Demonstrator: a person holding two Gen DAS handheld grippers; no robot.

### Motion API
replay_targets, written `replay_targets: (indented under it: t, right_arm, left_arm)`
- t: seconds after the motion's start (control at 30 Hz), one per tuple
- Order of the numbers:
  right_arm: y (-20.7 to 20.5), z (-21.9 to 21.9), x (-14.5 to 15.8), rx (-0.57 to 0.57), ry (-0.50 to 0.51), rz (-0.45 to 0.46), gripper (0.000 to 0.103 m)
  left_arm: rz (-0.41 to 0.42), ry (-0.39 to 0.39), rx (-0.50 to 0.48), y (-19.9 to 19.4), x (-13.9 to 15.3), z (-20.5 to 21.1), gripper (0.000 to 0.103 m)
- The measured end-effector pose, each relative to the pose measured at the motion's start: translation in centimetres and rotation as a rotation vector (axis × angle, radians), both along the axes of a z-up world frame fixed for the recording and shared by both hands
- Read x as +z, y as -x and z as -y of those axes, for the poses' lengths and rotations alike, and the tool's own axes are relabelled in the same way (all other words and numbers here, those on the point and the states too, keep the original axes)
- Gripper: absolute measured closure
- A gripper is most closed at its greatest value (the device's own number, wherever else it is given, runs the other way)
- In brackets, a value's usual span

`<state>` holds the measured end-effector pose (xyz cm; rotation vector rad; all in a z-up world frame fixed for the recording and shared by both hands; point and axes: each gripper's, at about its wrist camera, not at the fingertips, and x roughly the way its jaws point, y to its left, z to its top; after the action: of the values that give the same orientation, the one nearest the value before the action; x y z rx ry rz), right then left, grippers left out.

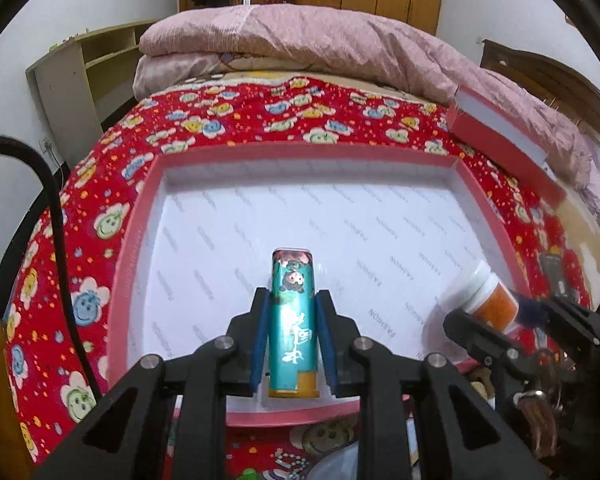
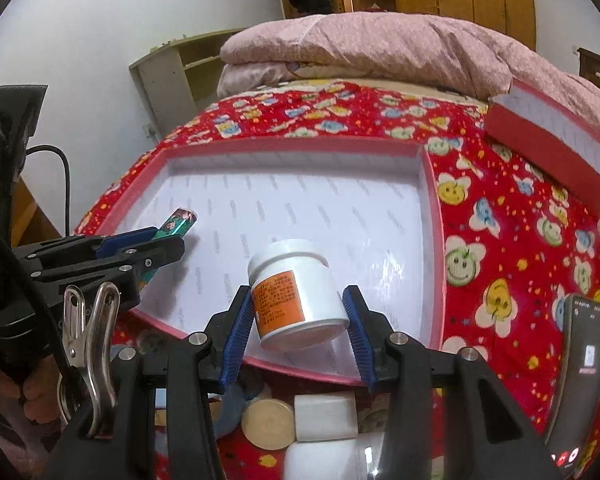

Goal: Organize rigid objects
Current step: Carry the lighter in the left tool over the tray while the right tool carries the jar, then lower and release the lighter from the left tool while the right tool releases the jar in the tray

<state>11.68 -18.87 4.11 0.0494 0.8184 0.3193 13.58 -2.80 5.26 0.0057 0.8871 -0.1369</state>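
Observation:
My left gripper (image 1: 293,294) is shut on a slim teal tin (image 1: 294,320) with a cartoon panda print, its blue pads (image 1: 260,340) on both long sides. The tin hangs over the near part of a shallow white box with a pink rim (image 1: 300,152). My right gripper (image 2: 298,304) is shut on a white jar (image 2: 296,280) with an orange label, tilted over the box's near edge (image 2: 292,146). The left wrist view shows the jar (image 1: 472,288) at the right in the right gripper (image 1: 494,312). The right wrist view has the tin (image 2: 180,220) in the left gripper (image 2: 160,240).
The box lies on a red flower-print bedspread (image 1: 260,116). Its red lid (image 2: 548,132) leans at the back right against a folded pink quilt (image 1: 300,36). A phone (image 2: 580,380) lies right of the box. A tan disc (image 2: 268,424) and a white block (image 2: 326,416) sit below the grippers.

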Motion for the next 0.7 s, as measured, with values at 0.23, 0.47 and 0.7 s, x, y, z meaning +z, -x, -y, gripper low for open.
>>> replay_targets:
  t: [0.23,0.47,0.7]
  right_arm:
    - [0.03,0.15,-0.79,-0.011,0.022,-0.007,0.057]
    - [0.02,0.3,-1.04,-0.021,0.025,-0.01,0.057]
    - [0.17,0.29,-1.18,-0.026,0.021,-0.006,0.057]
  left_arm:
    - [0.001,-0.033,-0.009,0.07,-0.95,0.64,0.079]
    - [0.008,-0.047,-0.01,0.17,-1.0,0.89,0.079]
    - [0.012,-0.053,-0.014,0.34,-1.02,0.94,0.079]
